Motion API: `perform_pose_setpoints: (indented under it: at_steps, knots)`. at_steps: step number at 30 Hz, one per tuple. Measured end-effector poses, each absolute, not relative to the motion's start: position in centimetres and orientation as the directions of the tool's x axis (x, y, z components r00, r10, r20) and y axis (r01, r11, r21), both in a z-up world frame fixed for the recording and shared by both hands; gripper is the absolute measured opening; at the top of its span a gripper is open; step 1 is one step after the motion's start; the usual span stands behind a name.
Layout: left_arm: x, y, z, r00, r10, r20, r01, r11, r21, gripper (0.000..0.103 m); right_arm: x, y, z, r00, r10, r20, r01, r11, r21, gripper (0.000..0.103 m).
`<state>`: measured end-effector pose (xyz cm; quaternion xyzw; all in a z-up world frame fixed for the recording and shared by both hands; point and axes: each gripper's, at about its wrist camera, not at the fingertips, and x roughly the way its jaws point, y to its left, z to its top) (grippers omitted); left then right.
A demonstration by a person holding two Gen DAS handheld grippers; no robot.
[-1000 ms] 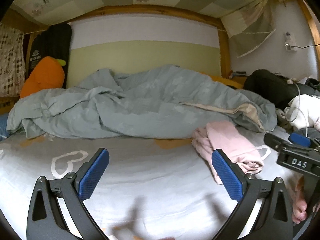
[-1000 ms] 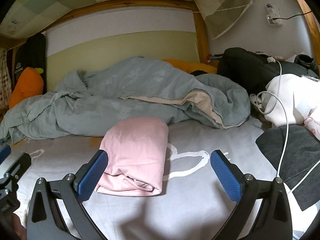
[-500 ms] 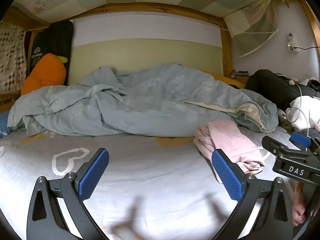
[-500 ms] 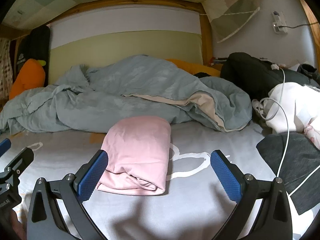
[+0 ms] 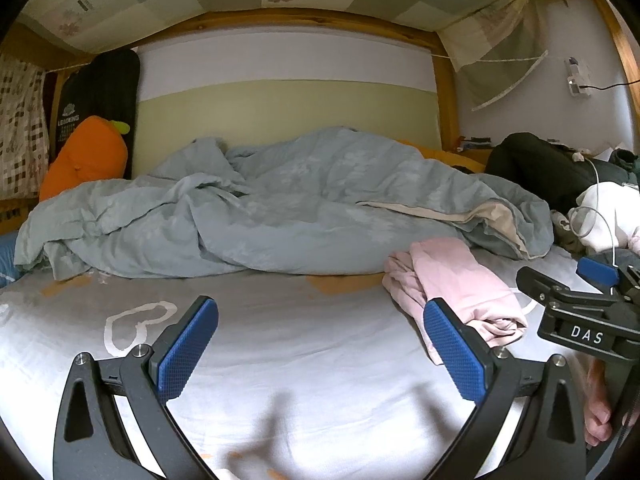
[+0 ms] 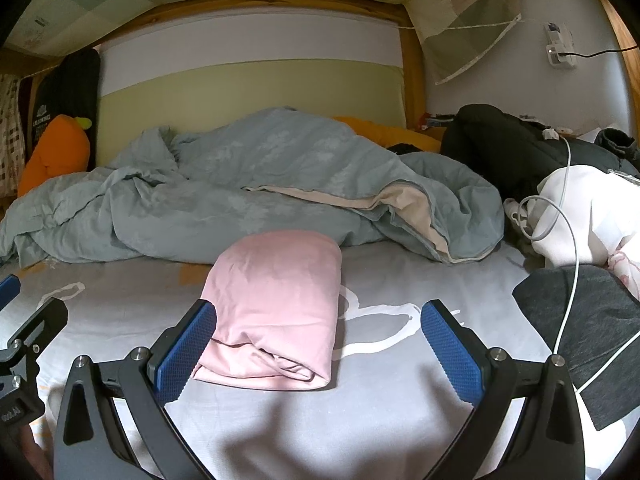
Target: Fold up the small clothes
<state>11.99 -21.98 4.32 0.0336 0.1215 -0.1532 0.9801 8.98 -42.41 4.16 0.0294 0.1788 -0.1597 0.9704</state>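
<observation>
A folded pink garment (image 6: 276, 304) lies on the grey bed sheet (image 6: 380, 380), in front of the rumpled duvet. In the left wrist view the garment (image 5: 456, 284) lies to the right, behind the right fingertip. My right gripper (image 6: 318, 346) is open and empty, held just above the sheet in front of the garment. My left gripper (image 5: 320, 346) is open and empty over bare sheet to the garment's left. The right gripper's body (image 5: 580, 312) shows at the right edge of the left wrist view.
A grey-blue duvet (image 6: 240, 188) is heaped across the back of the bed. An orange carrot plush (image 5: 84, 156) leans at the back left. Dark and white clothes (image 6: 580, 208) with a white cable (image 6: 568, 280) lie on the right. A wooden bed frame surrounds the bed.
Both grippers have risen or tilted up slightly, so the scene sits a little lower in view. The pink garment has not moved. Both stay open.
</observation>
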Motion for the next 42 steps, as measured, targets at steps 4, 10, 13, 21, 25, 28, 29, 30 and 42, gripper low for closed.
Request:
perform_pose_setpoints:
  at_steps: [4,10,13,21,25,28,29,30,42]
  knots:
    - [11.9,-22.3,4.2,0.924,-0.291,-0.249,0.308,0.951,0.033,0.102,8.9,-42.6,4.2,0.885,-0.297,-0.358,0.322,0.947,0.010,0.102]
    - [11.9,-22.5,4.2,0.923,-0.285,-0.257,0.303,0.953,0.029,0.102,9.2,-43.2,4.1,0.881,-0.293,-0.371,0.323,0.946,0.020,0.102]
    - [11.9,-22.5,4.2,0.923,-0.286,-0.256,0.303,0.952,0.031,0.102,9.2,-43.2,4.1,0.881,-0.294,-0.371,0.322,0.946,0.015,0.102]
    - [11.9,-22.6,4.0,0.920,-0.290,-0.262,0.308,0.951,0.029,0.102,9.3,-43.5,4.0,0.879,-0.294,-0.374,0.322,0.947,0.013,0.102]
    - [11.9,-22.7,4.0,0.921,-0.290,-0.262,0.308,0.951,0.032,0.102,9.4,-43.6,4.0,0.879,-0.293,-0.375,0.320,0.947,0.011,0.102]
    - [11.9,-22.8,4.0,0.920,-0.289,-0.263,0.307,0.951,0.032,0.102,9.3,-43.5,4.0,0.879,-0.294,-0.375,0.322,0.947,0.012,0.102]
    - [11.9,-22.8,4.0,0.921,-0.288,-0.263,0.306,0.951,0.032,0.102,9.4,-43.5,4.0,0.879,-0.294,-0.375,0.322,0.947,0.013,0.102]
    - [11.9,-22.8,4.0,0.921,-0.288,-0.263,0.306,0.951,0.032,0.102,9.4,-43.5,4.0,0.879,-0.294,-0.375,0.322,0.947,0.013,0.102]
    - [11.8,-23.0,3.7,0.927,-0.270,-0.260,0.290,0.956,0.043,0.102,9.5,-43.7,3.9,0.880,-0.290,-0.375,0.318,0.948,0.012,0.102]
